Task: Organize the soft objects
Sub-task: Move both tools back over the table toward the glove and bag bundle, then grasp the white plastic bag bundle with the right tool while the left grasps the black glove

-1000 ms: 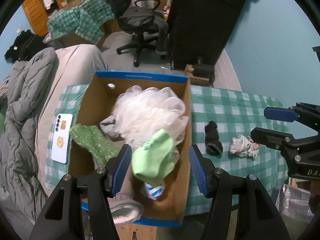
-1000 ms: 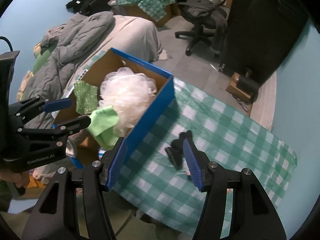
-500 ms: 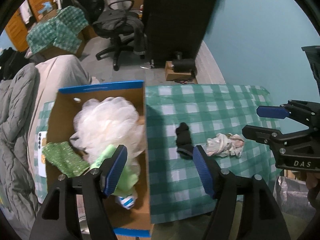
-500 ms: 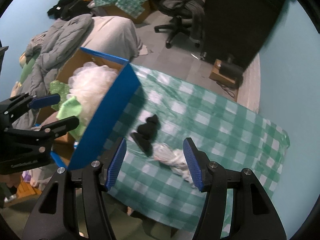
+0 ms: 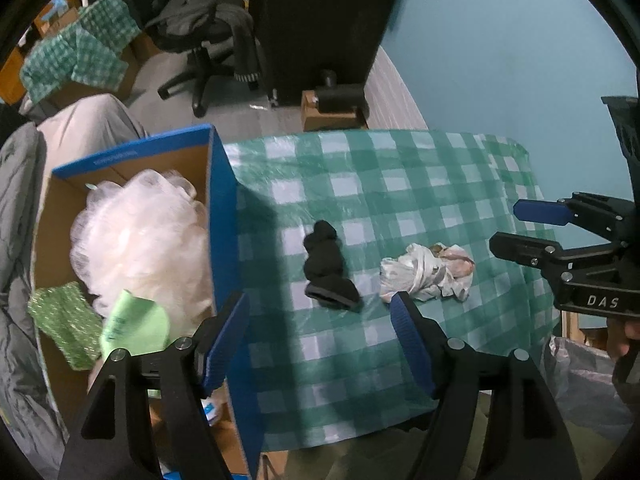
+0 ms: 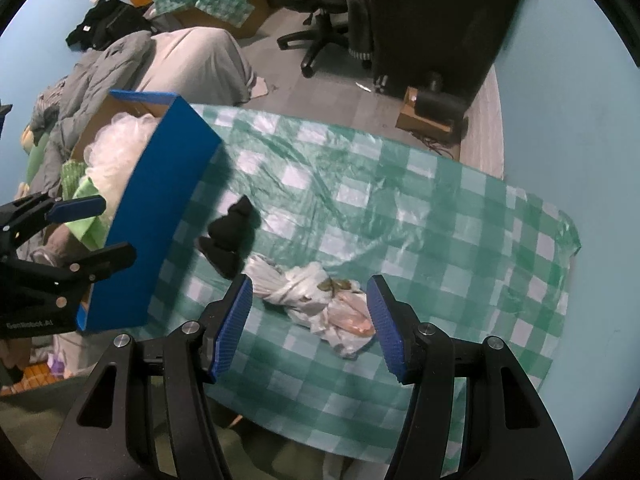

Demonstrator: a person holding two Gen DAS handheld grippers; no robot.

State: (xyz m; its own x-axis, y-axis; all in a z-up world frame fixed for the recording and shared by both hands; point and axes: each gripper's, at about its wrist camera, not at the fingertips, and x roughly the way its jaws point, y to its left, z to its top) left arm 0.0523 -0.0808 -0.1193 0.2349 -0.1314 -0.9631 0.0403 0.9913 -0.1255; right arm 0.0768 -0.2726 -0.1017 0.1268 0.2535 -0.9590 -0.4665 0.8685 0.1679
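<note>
A black sock (image 5: 326, 268) (image 6: 232, 236) and a crumpled white plastic bag (image 5: 428, 272) (image 6: 316, 300) lie on the green checked tablecloth (image 5: 400, 184). A blue cardboard box (image 5: 222, 208) (image 6: 160, 220) at the left holds a white bath pouf (image 5: 136, 240), a light green sock (image 5: 134, 324) and a sparkly green cloth (image 5: 66, 320). My left gripper (image 5: 320, 340) is open and empty, above the table just short of the black sock. My right gripper (image 6: 310, 320) is open and empty, its jaws either side of the white bag, above it.
A grey duvet and bed (image 6: 120, 68) lie left of the box. An office chair (image 5: 200, 40), a black cabinet (image 5: 320, 20) and a small box on the floor (image 5: 332, 108) stand beyond the table. The blue wall (image 5: 500, 60) is at the right.
Both grippers have swung right, away from the box and over the tablecloth. The left one now faces the black sock and the right one hangs over the white bag.
</note>
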